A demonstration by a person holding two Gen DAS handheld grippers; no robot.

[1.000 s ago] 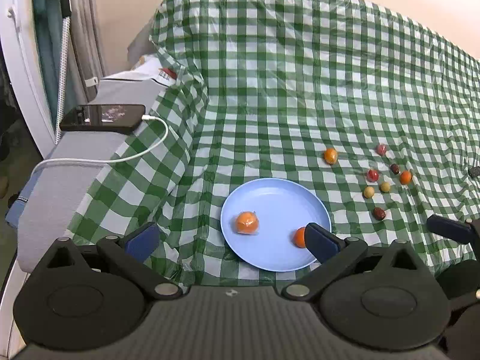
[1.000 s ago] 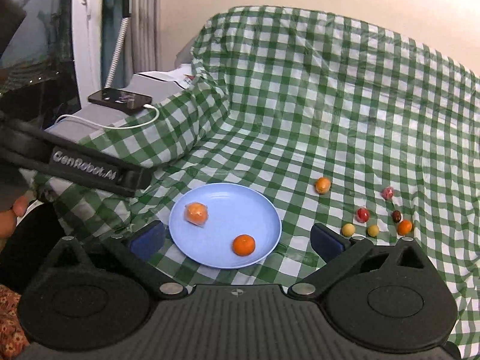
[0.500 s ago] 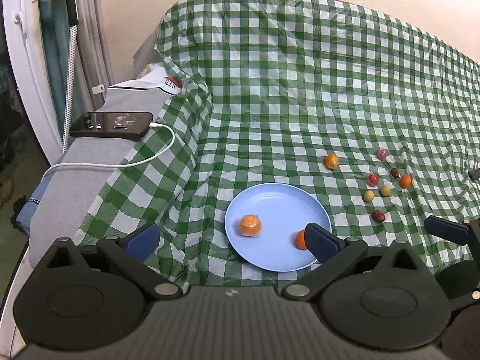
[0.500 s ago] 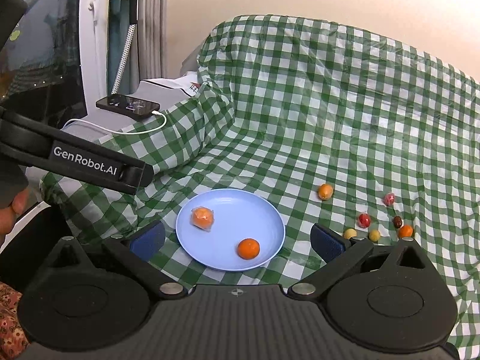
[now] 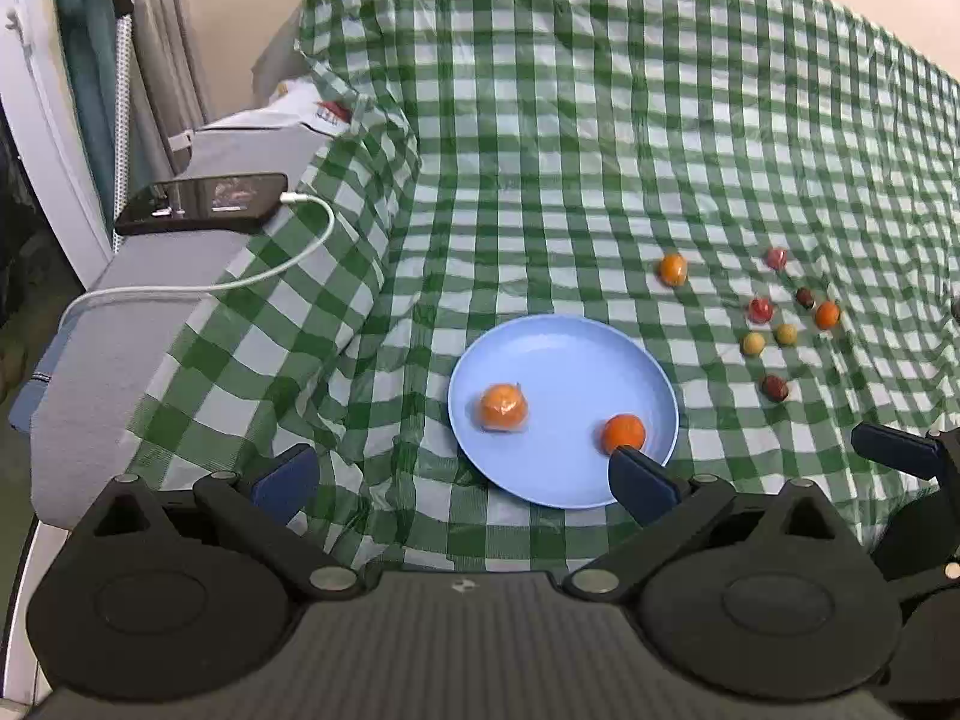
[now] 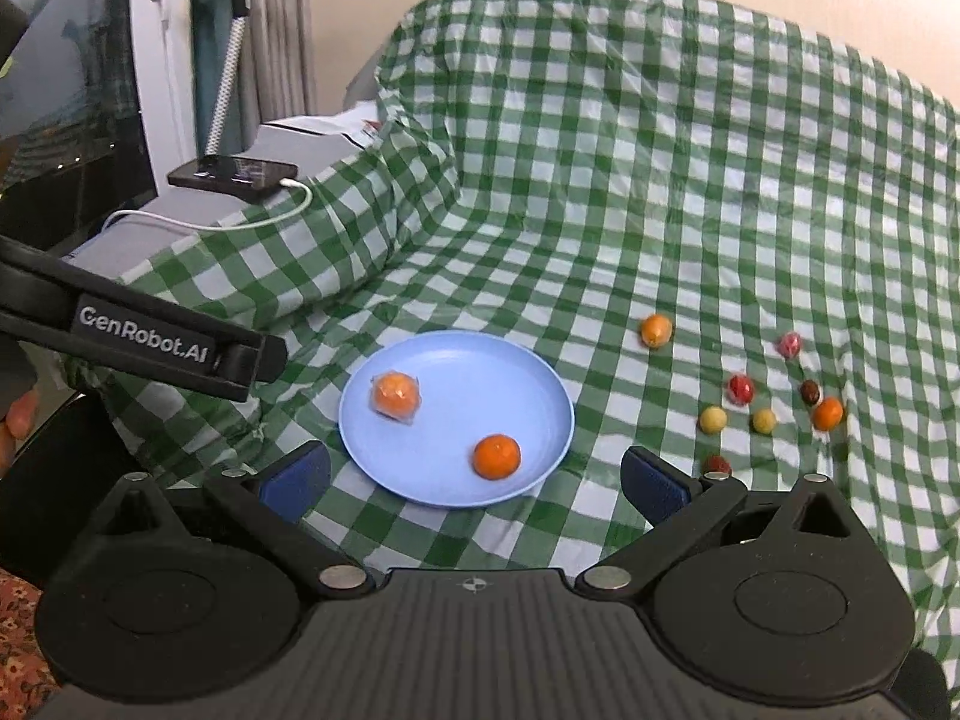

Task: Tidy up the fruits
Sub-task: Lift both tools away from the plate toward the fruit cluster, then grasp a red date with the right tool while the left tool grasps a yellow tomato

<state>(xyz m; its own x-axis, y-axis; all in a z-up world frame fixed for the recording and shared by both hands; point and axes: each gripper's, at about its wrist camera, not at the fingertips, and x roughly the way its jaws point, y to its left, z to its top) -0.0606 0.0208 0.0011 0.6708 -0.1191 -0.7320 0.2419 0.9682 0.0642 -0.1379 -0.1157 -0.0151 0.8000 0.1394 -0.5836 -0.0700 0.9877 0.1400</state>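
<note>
Both tools open and empty: left tool [image 5: 459,477] with blue pads spread wide at the near edge of the blue plate [image 5: 576,360]; right tool [image 6: 474,477] likewise spread, nothing between the pads.

On the plate, two oranges: one in clear wrap [image 5: 504,407] at about 8 o'clock, one bare orange [image 5: 624,433] at about 4 o'clock, just beyond the left tool's right pad.

Plate resting on a green-and-white checked cloth [image 5: 600,150] over the surface. Loose on the cloth, at 1 to 3 o'clock from the plate: a small orange fruit [image 5: 673,269] alone, then a cluster of small fruits [image 5: 786,330] (red, yellow, dark and orange, all apart from one another).

At 10 o'clock, off the cloth, a black phone [image 5: 204,203] with a white cable [image 5: 288,264] plugged in, lying on a grey pad.

In the right wrist view, white lettering "GenRobot.AI" [image 6: 144,339] readable on the black arm of the left tool at 9 o'clock.
</note>
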